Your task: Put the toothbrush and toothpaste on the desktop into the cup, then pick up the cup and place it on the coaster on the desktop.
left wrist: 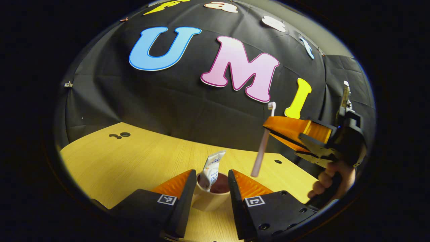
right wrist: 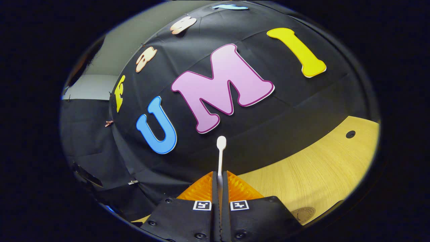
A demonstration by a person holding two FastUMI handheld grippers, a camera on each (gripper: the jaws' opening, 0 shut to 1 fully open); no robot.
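Toothbrush (left wrist: 263, 148): I grip it in my right claw (right wrist: 220, 188), fingers pressed on the handle from both sides. In the left gripper view it hangs handle-end down and bristles up, slightly tilted, its lower tip above and just beside the cup. I judge it is held upright so the handle can enter the cup mouth first.

Toothpaste (left wrist: 213, 168): already standing in the cup, leaning on the rim, crimped end up. That part of the task reads as done.

Cup (left wrist: 210, 196): beige, dark inside, upright on the table (left wrist: 134, 161). It sits between the fingers of my left claw (left wrist: 211, 188), which are parted. Whether the pads touch the wall I cannot tell. I judge the claw brackets the cup to steady it during the drop.

Right claw, seen from the left (left wrist: 289, 132): raised above the table and off to the side of the cup, with a hand (left wrist: 331, 183) on its grip below.

Coaster (right wrist: 303, 212): a round disc, probably the coaster, lies at the table edge near my right claw. The cup is not on it yet.

Risk: the toothpaste takes up part of the mouth, so the handle could catch the rim.
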